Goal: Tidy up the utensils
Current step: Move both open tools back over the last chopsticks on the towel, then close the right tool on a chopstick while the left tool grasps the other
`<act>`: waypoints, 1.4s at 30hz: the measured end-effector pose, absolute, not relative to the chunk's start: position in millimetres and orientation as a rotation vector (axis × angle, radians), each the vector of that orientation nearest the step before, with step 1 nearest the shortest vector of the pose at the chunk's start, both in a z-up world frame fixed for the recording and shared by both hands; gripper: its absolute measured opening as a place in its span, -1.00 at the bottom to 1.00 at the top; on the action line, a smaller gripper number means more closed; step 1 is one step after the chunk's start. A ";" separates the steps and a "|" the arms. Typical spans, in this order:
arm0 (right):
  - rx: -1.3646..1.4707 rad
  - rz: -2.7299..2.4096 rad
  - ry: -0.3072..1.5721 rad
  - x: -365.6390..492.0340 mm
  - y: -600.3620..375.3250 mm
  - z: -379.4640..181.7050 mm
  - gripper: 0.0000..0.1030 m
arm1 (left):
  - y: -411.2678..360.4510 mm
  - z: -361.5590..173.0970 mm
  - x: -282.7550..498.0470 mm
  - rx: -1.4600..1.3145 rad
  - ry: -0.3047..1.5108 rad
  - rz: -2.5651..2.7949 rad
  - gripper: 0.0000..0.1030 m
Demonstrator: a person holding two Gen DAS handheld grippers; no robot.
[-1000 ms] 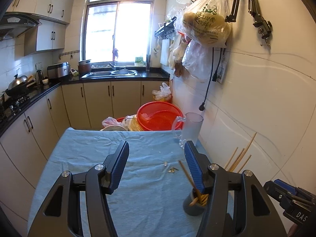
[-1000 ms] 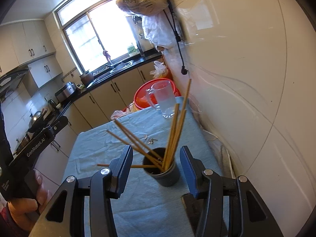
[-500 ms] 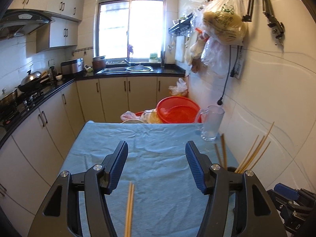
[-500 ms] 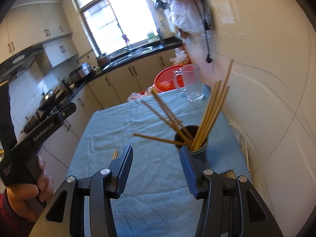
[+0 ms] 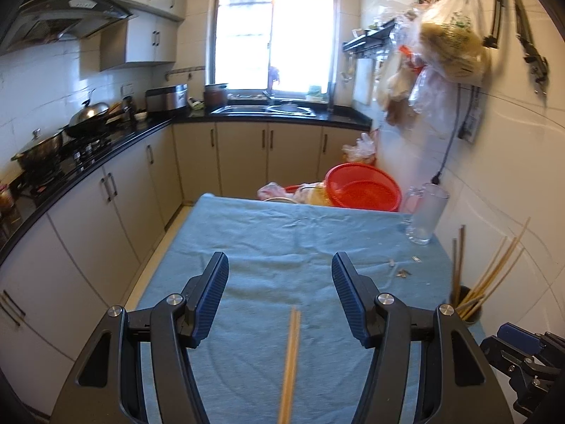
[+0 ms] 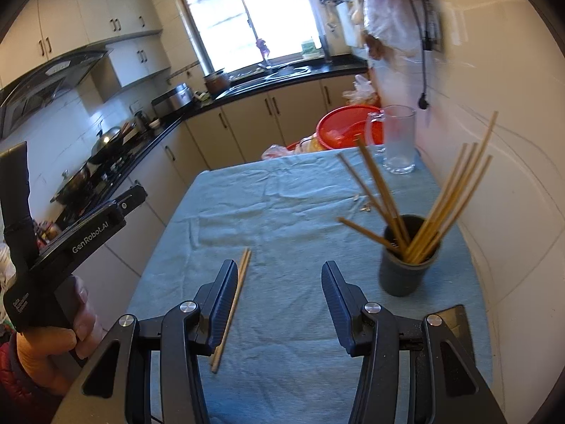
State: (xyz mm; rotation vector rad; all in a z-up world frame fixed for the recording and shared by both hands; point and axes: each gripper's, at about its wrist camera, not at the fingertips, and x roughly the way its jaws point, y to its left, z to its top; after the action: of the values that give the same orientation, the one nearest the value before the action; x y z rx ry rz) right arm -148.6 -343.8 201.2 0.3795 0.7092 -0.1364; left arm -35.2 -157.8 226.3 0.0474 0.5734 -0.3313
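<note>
Chopsticks (image 5: 290,360) now nearer, between left fingers (image 5: 212,293).

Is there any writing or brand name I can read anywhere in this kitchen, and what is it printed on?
"GenRobot.AI": white letters on the black body of the left gripper, seen from the right wrist camera.
Small white print lower on that handle: too small to read.
Green print on the clear plastic bag hanging on the wall: blurred, unreadable.
Nothing else is legible.
</note>
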 end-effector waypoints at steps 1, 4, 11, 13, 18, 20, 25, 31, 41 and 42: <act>0.378 -0.127 0.715 -144.5 -338.4 200.2 0.04 | -151.7 225.3 -33.4 0.043 0.575 -0.321 0.16; 0.373 -0.095 0.731 -130.6 -322.7 194.3 0.04 | -134.0 221.9 -28.3 0.038 0.583 -0.292 0.16; 0.364 -0.052 0.765 -108.5 -296.5 183.7 0.04 | -99.6 215.5 -15.1 0.024 0.600 -0.240 0.16; 0.366 -0.046 0.776 -101.8 -291.3 180.2 0.04 | -91.5 213.3 -11.8 0.021 0.606 -0.230 0.16; 0.382 -0.043 0.814 -79.5 -283.0 165.7 0.04 | -77.8 205.6 -2.6 0.025 0.629 -0.212 0.16; 0.399 -0.060 0.847 -69.2 -286.1 155.5 0.04 | -70.6 200.8 1.1 0.025 0.645 -0.205 0.16; 0.419 -0.061 0.935 -37.8 -289.5 121.2 -0.11 | -50.8 183.2 8.2 0.029 0.698 -0.197 0.16; 0.397 -0.068 1.039 1.3 -283.1 77.5 -0.32 | -30.0 159.7 13.9 0.035 0.774 -0.204 0.16; 0.404 -0.098 1.171 34.2 -270.7 23.8 -0.55 | 5.6 134.1 23.5 0.034 0.835 -0.182 0.16; 0.384 -0.111 1.180 35.9 -268.1 21.7 -0.58 | 8.5 131.7 25.0 0.032 0.842 -0.180 0.16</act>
State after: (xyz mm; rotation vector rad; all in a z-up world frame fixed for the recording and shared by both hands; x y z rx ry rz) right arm 35.9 -268.1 21.7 0.3844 1.1797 -0.1112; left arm 25.0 8.5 131.7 0.0325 0.8421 -0.1801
